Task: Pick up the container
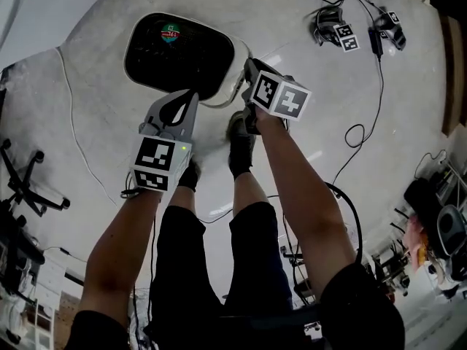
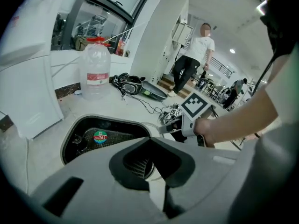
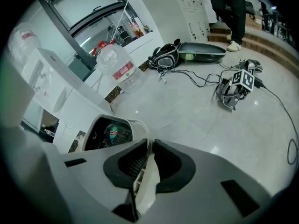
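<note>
The container (image 1: 182, 53) is a white bin with a black inside and a round green and red sticker (image 1: 170, 32). It hangs in front of my feet. My left gripper (image 1: 190, 97) is shut on its near rim, and my right gripper (image 1: 246, 75) is shut on its right rim. In the left gripper view the jaws (image 2: 150, 140) meet over the bin (image 2: 70, 129), with a strip of white wall between them. In the right gripper view the white rim (image 3: 140, 181) runs between the closed jaws (image 3: 150, 143). The bin's dark inside (image 3: 110, 134) shows beyond them.
A large water jug (image 2: 96, 71) stands by a white cabinet (image 3: 70, 101). Two spare grippers with marker cubes (image 1: 343, 35) and cables lie on the grey floor (image 3: 224, 125). A person (image 2: 191, 64) stands near steps. A chair base (image 1: 22, 184) is at the left.
</note>
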A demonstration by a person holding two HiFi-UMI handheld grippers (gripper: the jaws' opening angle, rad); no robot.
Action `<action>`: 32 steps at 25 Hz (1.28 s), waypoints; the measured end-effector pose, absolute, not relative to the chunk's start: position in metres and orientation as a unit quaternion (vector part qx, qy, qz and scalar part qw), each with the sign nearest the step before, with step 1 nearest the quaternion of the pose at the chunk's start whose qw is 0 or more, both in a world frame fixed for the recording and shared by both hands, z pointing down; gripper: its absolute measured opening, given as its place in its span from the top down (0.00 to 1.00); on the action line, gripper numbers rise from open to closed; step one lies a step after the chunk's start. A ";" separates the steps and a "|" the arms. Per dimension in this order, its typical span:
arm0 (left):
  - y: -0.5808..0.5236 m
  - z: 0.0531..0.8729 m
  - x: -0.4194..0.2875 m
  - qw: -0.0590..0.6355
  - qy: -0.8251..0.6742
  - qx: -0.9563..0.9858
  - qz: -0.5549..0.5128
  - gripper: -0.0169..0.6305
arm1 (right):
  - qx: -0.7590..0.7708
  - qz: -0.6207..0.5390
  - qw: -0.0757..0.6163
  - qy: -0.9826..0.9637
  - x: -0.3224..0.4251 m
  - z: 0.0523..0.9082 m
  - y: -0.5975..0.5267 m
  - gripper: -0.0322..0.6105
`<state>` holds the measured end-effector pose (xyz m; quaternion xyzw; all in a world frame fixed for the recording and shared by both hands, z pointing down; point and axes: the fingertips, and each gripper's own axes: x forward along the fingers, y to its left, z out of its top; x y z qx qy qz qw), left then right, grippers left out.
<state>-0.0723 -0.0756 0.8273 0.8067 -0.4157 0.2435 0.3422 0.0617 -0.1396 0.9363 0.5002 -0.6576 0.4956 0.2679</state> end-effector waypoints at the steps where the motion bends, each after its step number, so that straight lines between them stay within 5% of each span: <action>1: -0.075 0.827 -0.069 0.338 -0.408 0.811 0.248 0.96 | 0.502 0.494 0.273 -0.655 0.061 0.931 -0.140 0.87; 8: -0.074 0.834 -0.049 0.342 -0.366 0.826 0.259 0.94 | 0.519 0.498 0.289 -0.633 0.055 0.903 -0.142 0.88; 11: -0.069 0.840 -0.037 0.351 -0.329 0.836 0.263 0.73 | 0.513 0.506 0.268 -0.639 0.048 0.901 -0.144 0.88; 16: -0.050 0.857 -0.020 0.350 -0.278 0.844 0.297 0.68 | 0.517 0.513 0.282 -0.625 0.040 0.873 -0.145 0.88; 27: -0.042 0.885 0.010 0.321 -0.225 0.848 0.356 0.66 | 0.507 0.525 0.260 -0.632 0.023 0.850 -0.155 0.89; 32: -0.045 0.879 0.005 0.323 -0.238 0.849 0.345 0.76 | 0.491 0.534 0.250 -0.641 0.015 0.839 -0.158 0.89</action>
